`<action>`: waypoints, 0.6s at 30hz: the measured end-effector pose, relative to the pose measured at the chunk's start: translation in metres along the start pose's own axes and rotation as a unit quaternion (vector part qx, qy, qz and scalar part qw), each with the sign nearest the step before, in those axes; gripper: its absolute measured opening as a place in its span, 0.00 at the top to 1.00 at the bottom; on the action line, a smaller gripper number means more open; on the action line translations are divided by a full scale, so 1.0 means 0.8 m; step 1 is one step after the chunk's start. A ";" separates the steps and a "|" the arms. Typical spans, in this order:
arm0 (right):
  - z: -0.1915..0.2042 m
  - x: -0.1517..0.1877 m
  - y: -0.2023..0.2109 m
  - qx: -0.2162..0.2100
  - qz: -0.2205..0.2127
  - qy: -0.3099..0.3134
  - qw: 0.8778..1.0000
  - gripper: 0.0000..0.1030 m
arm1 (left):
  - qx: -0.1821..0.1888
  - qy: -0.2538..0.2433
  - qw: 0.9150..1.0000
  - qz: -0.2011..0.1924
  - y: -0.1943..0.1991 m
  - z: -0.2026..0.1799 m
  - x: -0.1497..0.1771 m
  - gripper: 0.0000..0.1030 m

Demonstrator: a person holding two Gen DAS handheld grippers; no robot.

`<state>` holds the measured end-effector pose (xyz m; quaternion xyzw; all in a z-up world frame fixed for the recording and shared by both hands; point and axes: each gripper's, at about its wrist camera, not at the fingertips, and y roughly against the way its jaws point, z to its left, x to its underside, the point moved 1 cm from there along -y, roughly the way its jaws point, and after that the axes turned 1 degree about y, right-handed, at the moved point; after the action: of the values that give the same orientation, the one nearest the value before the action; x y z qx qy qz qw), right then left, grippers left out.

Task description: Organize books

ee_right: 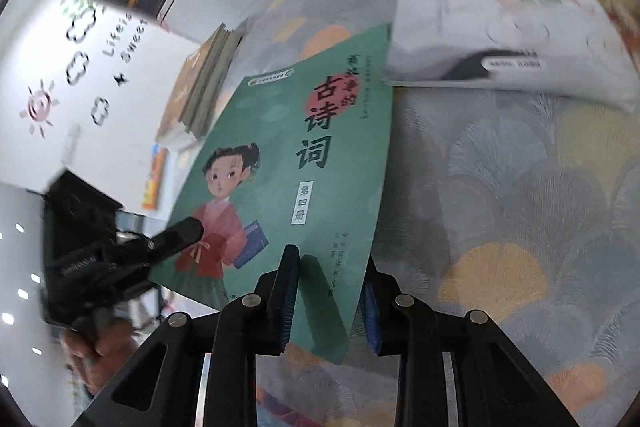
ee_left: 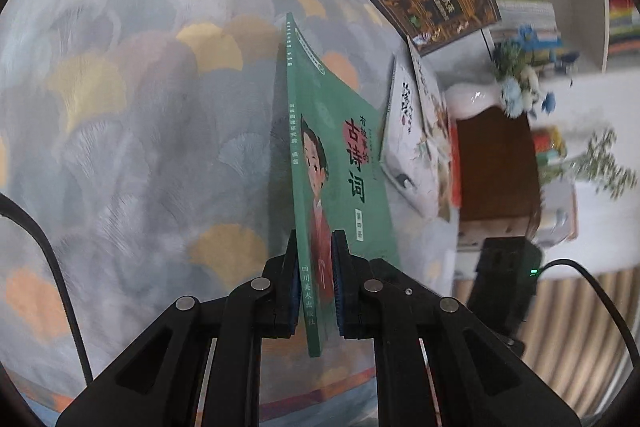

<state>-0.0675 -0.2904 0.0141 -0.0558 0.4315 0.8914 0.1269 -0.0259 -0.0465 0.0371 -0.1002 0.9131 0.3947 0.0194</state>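
Green book pinched near spine by left gripper; right gripper straddling lower edge, grip uncertain. Thin cover, could buckle or slip above tablecloth.

left gripper: black linkage, silver pivot pins, blue ribbed pads | right gripper: same build | black cable trailing

Each wrist camera looks forward along its own fingers, very near the green book. Both views share this book and the patterned tablecloth behind.
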 end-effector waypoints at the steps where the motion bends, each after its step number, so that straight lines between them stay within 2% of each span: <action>1: 0.005 0.002 -0.003 0.004 0.000 0.002 1.000 0.73 | -0.005 -0.010 1.000 0.000 0.003 0.000 -0.003 0.91; 5: 0.033 0.010 -0.004 0.030 -0.011 0.027 0.999 0.73 | -0.014 -0.049 0.999 0.004 0.017 0.000 -0.015 0.91; 9: 0.078 0.013 -0.007 0.067 -0.026 0.080 0.994 0.73 | -0.010 -0.077 0.997 -0.004 0.036 0.001 -0.028 0.91; 12: 0.113 0.012 -0.008 0.072 -0.039 0.111 0.990 0.73 | 0.003 -0.091 0.996 -0.017 0.058 0.004 -0.044 0.91; 18: 0.166 -0.013 -0.011 0.056 -0.077 0.110 0.989 0.73 | 0.026 -0.109 0.993 -0.036 0.106 0.023 -0.087 0.88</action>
<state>-0.0539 -0.1827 0.0922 -0.1793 0.4863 0.8419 0.1501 0.0250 0.0349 0.0931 -0.0889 0.9114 0.3784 0.1353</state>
